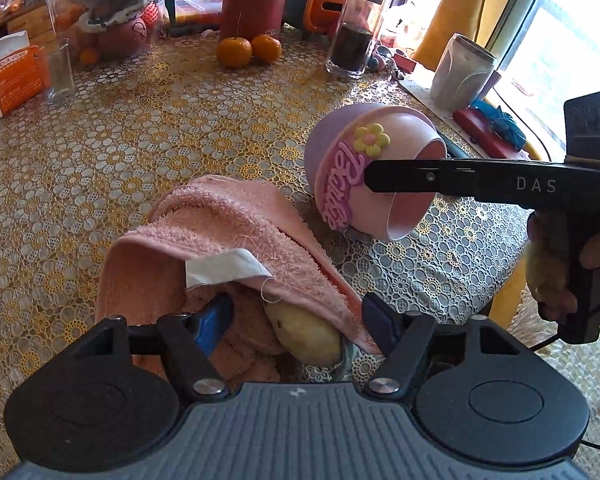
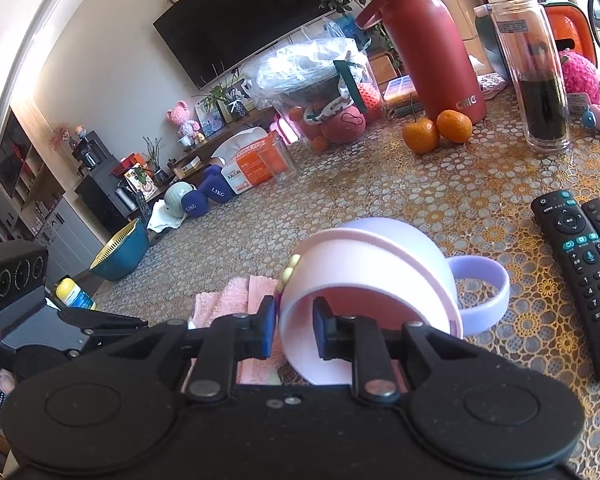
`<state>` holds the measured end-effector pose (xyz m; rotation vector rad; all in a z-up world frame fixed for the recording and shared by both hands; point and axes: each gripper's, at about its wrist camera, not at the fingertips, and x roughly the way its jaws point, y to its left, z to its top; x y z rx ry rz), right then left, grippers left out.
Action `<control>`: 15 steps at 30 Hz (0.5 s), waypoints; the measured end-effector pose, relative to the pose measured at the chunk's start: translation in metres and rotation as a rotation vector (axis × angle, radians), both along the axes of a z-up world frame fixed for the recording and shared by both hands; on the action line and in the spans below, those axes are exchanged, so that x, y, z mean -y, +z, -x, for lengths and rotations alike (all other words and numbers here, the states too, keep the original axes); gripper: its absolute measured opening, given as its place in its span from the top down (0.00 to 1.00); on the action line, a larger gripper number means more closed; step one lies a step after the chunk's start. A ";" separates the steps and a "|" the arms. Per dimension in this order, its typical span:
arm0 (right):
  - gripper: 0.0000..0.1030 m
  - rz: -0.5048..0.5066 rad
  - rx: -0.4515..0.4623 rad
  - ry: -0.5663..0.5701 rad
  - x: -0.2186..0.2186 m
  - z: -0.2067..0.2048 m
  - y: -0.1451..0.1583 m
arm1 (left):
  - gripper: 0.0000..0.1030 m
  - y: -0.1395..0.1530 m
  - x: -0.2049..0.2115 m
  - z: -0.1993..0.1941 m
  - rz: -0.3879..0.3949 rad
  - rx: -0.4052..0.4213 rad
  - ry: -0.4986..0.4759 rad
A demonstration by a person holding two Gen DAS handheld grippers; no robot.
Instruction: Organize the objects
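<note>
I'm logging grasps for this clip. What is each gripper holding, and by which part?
The right gripper pinches the pink mug by its rim wall, one finger inside, one outside. The left gripper is open around the pink towel, gripping nothing.

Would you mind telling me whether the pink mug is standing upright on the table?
No, the pink mug is tipped on its side, its rim clamped between the fingers of the right hand-held gripper.

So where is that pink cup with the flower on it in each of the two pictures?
Left wrist view: pink cup, right of centre, on its side, beyond the towel.
Right wrist view: low centre, rim between the right gripper fingers.
Shared landmark: two oranges.
</note>
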<state>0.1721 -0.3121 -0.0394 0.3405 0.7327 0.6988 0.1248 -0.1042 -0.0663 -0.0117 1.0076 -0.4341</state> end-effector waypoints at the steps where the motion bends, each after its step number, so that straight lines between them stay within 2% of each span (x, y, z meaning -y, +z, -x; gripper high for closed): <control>1: 0.80 -0.004 -0.002 0.001 0.000 0.000 0.000 | 0.54 -0.001 -0.001 -0.001 0.002 -0.006 0.004; 3: 0.80 -0.002 0.001 0.001 -0.002 0.000 -0.001 | 0.62 0.001 -0.003 0.000 0.017 0.005 0.018; 6: 0.80 0.001 0.006 0.004 -0.004 -0.001 -0.002 | 0.66 0.006 -0.005 0.003 0.019 0.034 0.039; 8: 0.83 0.023 0.031 0.005 -0.007 0.000 -0.001 | 0.67 0.012 -0.009 0.004 0.033 0.057 0.053; 9: 0.87 0.029 0.041 0.012 -0.009 0.002 0.000 | 0.68 0.017 -0.012 0.005 0.044 0.068 0.055; 15: 0.90 0.126 0.115 0.068 -0.024 0.014 0.002 | 0.69 0.065 -0.015 0.002 0.097 0.166 0.031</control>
